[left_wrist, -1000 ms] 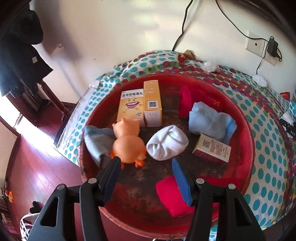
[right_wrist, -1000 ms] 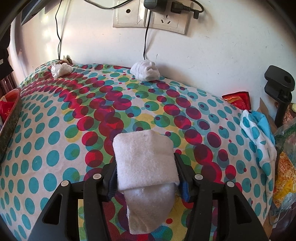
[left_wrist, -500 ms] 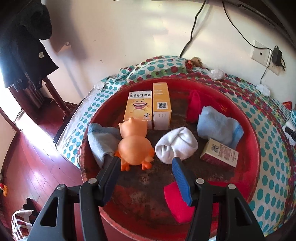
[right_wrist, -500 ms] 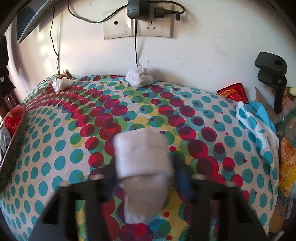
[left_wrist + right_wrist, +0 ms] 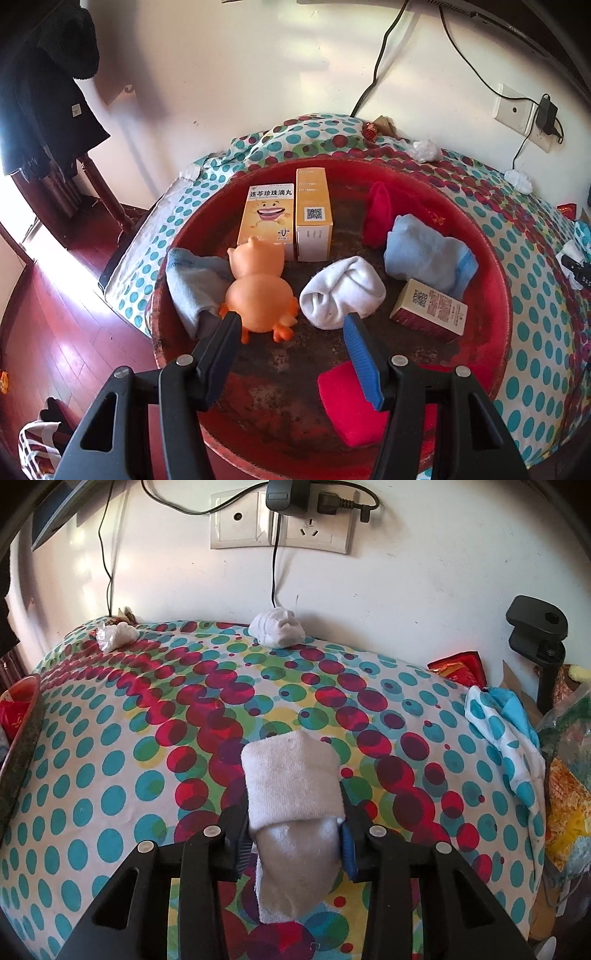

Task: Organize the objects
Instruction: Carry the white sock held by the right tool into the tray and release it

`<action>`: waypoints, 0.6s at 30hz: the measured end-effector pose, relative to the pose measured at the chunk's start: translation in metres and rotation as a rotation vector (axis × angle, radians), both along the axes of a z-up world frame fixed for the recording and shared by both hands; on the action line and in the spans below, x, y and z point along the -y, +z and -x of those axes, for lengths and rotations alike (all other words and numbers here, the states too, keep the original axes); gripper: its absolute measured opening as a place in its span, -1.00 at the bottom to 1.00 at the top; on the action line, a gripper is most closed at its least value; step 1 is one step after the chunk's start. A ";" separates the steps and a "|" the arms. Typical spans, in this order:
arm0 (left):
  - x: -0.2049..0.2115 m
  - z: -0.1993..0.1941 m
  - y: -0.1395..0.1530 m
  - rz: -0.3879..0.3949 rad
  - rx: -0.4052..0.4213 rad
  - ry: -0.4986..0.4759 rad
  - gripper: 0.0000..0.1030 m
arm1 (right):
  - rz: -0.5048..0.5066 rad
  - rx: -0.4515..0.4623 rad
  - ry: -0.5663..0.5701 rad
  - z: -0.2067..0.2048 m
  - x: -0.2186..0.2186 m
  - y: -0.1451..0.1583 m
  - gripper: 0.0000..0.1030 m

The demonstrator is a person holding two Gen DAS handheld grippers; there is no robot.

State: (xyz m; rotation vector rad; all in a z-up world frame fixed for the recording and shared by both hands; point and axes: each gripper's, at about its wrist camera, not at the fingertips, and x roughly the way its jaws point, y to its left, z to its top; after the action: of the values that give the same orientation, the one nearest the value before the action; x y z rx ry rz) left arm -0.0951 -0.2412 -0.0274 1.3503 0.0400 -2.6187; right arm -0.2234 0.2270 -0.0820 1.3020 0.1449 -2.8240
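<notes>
Right hand-held gripper (image 5: pixel 293 840) clamps a folded white terry sock (image 5: pixel 290 786), hiding its fingertips; left hand-held gripper (image 5: pixel 291 334) gapes empty over a round red tray (image 5: pixel 495 280).

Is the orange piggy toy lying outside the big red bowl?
No, the orange toy lies inside the red basin, next to a rolled white sock.

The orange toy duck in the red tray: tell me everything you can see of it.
The orange toy duck looks like smooth, soft rubber or plastic: round body, smaller head, darker orange feet. It lies in the red tray, head toward the yellow box, against a grey-blue sock. The left tongs stand open just before it, without gripping it.
</notes>
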 end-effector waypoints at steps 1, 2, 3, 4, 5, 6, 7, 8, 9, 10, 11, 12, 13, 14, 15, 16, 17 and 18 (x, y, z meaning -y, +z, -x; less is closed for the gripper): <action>0.000 0.000 0.001 0.000 -0.003 0.000 0.15 | 0.000 0.001 -0.005 0.000 0.001 0.000 -0.32; 0.000 -0.001 0.002 -0.001 -0.005 0.001 0.15 | -0.007 0.003 -0.008 -0.001 0.002 0.000 -0.32; 0.000 -0.001 0.002 0.001 -0.006 0.002 0.15 | -0.013 0.004 -0.007 -0.001 0.003 0.001 -0.32; 0.000 -0.001 0.001 0.002 -0.003 0.006 0.15 | -0.013 0.002 -0.007 -0.001 0.004 0.001 -0.32; 0.000 -0.002 0.001 0.004 0.000 0.008 0.15 | -0.011 0.001 -0.006 -0.002 0.005 0.003 -0.33; 0.000 -0.004 0.001 0.006 -0.002 0.006 0.15 | -0.009 0.003 -0.006 -0.002 0.006 0.004 -0.33; 0.000 -0.004 0.001 0.006 -0.002 0.003 0.15 | -0.006 0.002 -0.006 -0.002 0.006 0.005 -0.33; 0.000 -0.005 0.001 0.005 0.002 0.000 0.15 | -0.007 0.001 -0.005 -0.003 0.008 0.007 -0.33; 0.000 -0.005 0.000 0.009 0.006 -0.003 0.15 | -0.009 0.001 -0.003 -0.003 0.009 0.008 -0.33; 0.000 -0.006 0.000 0.013 0.006 -0.003 0.15 | -0.006 0.001 -0.001 -0.004 0.011 0.010 -0.33; 0.001 -0.006 0.000 0.018 0.006 -0.001 0.15 | 0.005 0.000 -0.001 -0.005 0.012 0.011 -0.33; 0.001 -0.006 0.000 0.022 0.007 -0.001 0.15 | 0.013 0.000 0.002 -0.006 0.014 0.013 -0.33; 0.000 -0.007 0.000 0.022 0.006 -0.003 0.15 | 0.018 -0.005 0.003 -0.007 0.016 0.015 -0.33; 0.000 -0.007 0.000 0.021 0.004 -0.005 0.15 | 0.023 -0.010 0.006 -0.009 0.018 0.017 -0.33; 0.000 -0.007 0.001 0.018 0.002 -0.007 0.15 | 0.034 -0.012 0.011 -0.011 0.021 0.020 -0.33; 0.000 -0.007 0.001 0.014 0.001 -0.011 0.15 | 0.041 -0.013 0.013 -0.012 0.023 0.022 -0.33; 0.000 -0.007 0.002 0.011 -0.001 -0.014 0.15 | 0.050 -0.015 0.017 -0.014 0.026 0.024 -0.33; 0.000 -0.007 0.002 0.012 -0.002 -0.015 0.15 | 0.056 -0.015 0.022 -0.015 0.029 0.027 -0.33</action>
State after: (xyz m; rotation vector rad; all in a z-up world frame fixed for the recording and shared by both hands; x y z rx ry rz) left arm -0.0885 -0.2413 -0.0250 1.3493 0.0148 -2.6280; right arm -0.2087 0.1983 -0.0554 1.2603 0.0794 -2.7991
